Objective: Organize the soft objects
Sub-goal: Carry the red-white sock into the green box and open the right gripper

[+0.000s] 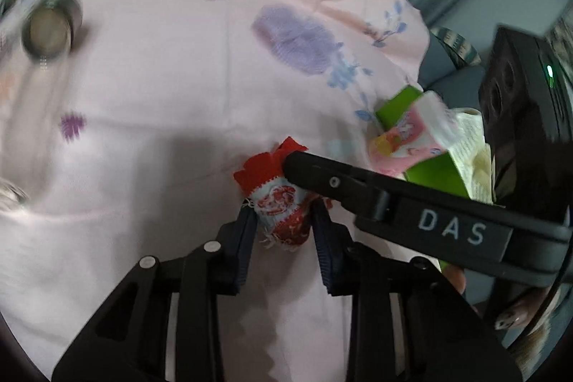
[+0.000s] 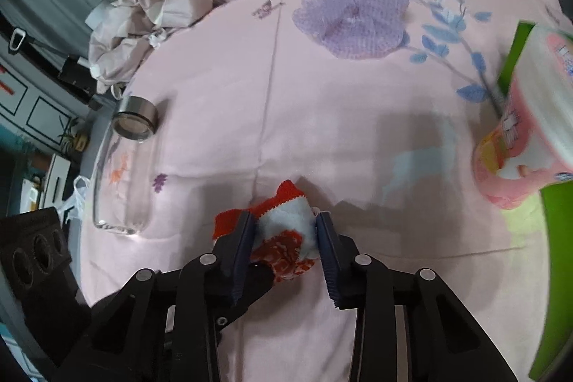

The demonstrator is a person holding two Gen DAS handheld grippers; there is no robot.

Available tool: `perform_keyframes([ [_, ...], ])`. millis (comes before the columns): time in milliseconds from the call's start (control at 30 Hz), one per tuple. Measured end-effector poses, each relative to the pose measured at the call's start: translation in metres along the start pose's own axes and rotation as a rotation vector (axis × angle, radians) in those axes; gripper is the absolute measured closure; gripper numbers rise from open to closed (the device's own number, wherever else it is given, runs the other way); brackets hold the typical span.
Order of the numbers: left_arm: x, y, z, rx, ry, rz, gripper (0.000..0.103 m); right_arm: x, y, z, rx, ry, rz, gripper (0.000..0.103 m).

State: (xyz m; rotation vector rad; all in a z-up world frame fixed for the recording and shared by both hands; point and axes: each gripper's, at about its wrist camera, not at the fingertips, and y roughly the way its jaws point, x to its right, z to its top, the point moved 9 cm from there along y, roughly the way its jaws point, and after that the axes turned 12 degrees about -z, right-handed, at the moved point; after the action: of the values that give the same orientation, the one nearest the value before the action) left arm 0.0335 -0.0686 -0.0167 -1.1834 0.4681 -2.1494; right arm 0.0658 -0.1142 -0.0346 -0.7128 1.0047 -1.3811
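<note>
Both devices meet on one item: a small red-and-white cloth bundle [image 1: 277, 203] lying on the pink flowered bedsheet [image 1: 143, 95].

Left hand-held gripper [image 1: 283, 220]: the bundle sits directly ahead, between its two fingers, and both pads press its sides. It is clamped on the bundle.

Right hand-held gripper [image 2: 286, 231]: it comes in from the other side at a crossing angle; in the left wrist view its black finger lies across the bundle's upper right. In its own view the bundle fills the space between the pads, both of which bear on the cloth. It too grips the bundle.

Long axis: the bundle appears to run away from the left camera, red frilled end farthest, frayed end nearest. Neither hand is plainly nearer; each holds a part.

Judgement: any coming move depends on the two grips being so close together, leaving little cloth between them.

Hard to make out:
- The bundle's underside and true length are covered by fingers.
- The glass jar [image 2: 125, 167] lies on its side, well apart; blurred in the left view.
- A pink and green packet [image 2: 530, 117] is cut off at the frame edge.
</note>
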Motion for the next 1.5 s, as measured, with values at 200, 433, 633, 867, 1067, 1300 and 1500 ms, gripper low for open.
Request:
perform_keyframes([
  [200,0.077,-0.019,0.029,0.081,0.140,-0.076,0.074,0.014,-0.079,0.016,0.192,0.009,-0.018,0.065],
  [433,0.176,0.012,0.038,0.032,0.319,-0.177,0.074,0.102,-0.160,0.028,0.371,0.204,-0.072,0.065],
  [633,0.224,0.065,0.022,-0.108,0.370,-0.230,0.073,0.176,-0.175,0.015,0.359,0.375,-0.169,0.065],
  [867,0.235,0.115,-0.008,-0.259,0.353,-0.223,0.073,0.229,-0.153,-0.007,0.240,0.502,-0.225,0.065],
  [1067,0.233,0.135,-0.022,-0.319,0.350,-0.181,0.073,0.247,-0.136,-0.023,0.158,0.536,-0.232,0.065],
  [1300,0.230,0.153,-0.031,-0.383,0.343,-0.139,0.073,0.260,-0.119,-0.033,0.090,0.560,-0.249,0.065],
  [1500,0.229,0.163,-0.030,-0.411,0.332,-0.101,0.072,0.270,-0.110,-0.035,0.072,0.598,-0.219,0.065],
])
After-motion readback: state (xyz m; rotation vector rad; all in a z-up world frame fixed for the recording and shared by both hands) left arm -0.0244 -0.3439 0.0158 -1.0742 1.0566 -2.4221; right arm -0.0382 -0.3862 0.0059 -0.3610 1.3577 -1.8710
